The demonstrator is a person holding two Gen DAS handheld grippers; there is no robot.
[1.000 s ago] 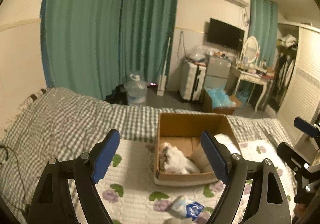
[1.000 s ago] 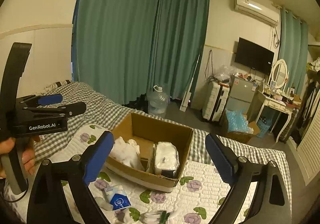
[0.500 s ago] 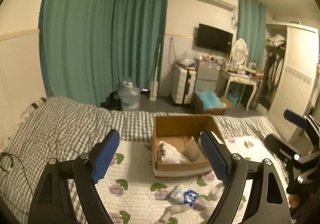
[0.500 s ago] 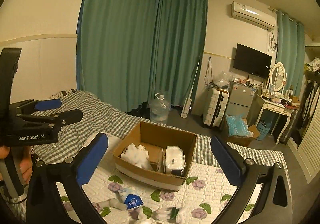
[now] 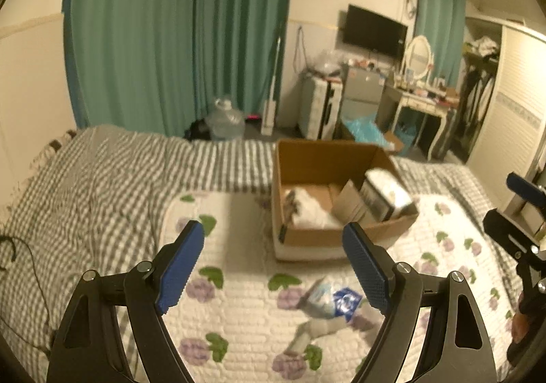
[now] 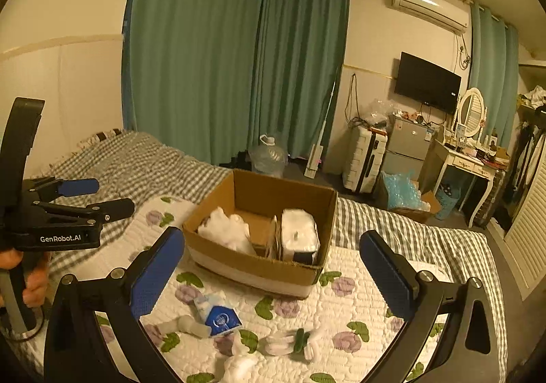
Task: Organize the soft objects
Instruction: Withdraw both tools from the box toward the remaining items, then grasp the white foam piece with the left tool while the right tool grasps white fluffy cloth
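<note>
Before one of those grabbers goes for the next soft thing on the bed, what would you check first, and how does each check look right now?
1. Left gripper open and empty: ok.
2. Right gripper open and empty: ok.
3. Soft things left on the quilt: ok, a blue packet, a rolled sock and a white-and-green bundle lie loose before the box.
4. Room in the box: ok, bare cardboard shows between the white cloth and the wrapped pack.
5. Grippers apart from each other: ok, the left one sits far to the side in the right view.
6. Sharp view of the target: not ok in the left view, which is blurred.
</note>
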